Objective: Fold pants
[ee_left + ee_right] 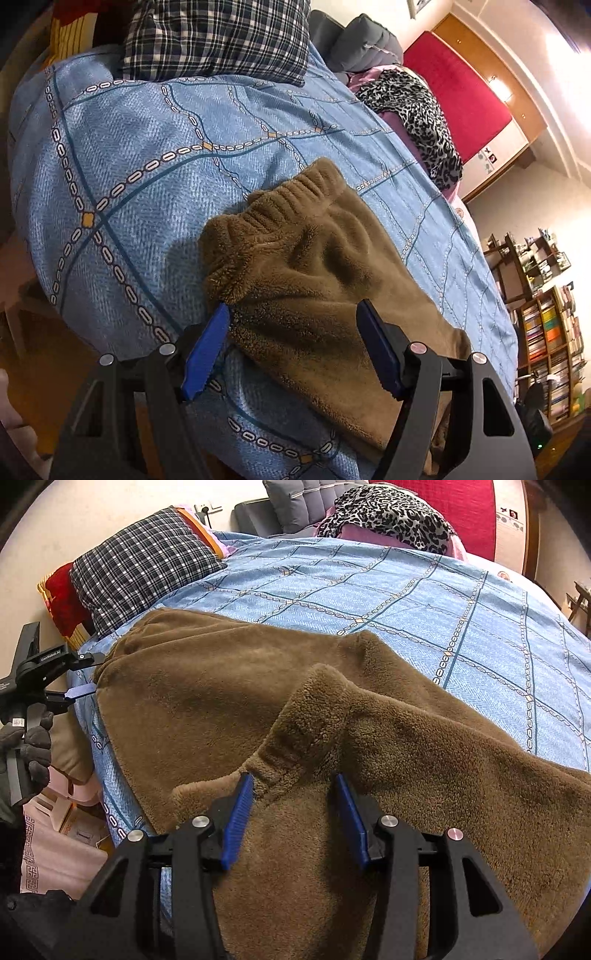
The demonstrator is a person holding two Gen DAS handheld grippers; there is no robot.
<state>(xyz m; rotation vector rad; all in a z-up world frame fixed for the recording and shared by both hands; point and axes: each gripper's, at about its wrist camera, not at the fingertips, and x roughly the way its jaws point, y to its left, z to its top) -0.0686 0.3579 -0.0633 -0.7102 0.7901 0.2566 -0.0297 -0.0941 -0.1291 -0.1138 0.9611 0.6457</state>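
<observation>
Bedroom; blue chain-print bedspread (147,155). Brown fleece pants (207,701) lie at its near edge, between the parted, unclenched jaws of left gripper (295,314) and right gripper (295,786).

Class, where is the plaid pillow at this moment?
Right wrist view: the plaid pillow lies upper left on the blue bedspread, just beyond the brown pants.

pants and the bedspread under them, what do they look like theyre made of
Pants: seemingly thick brown fleece or plush; matte, fuzzy nap, soft rounded folds, gathered elastic waistband.
Bedspread: seemingly thin woven fabric, perhaps cotton; flat and matte, fine herringbone texture under a printed chain pattern. Exact fibres cannot be told.
</observation>
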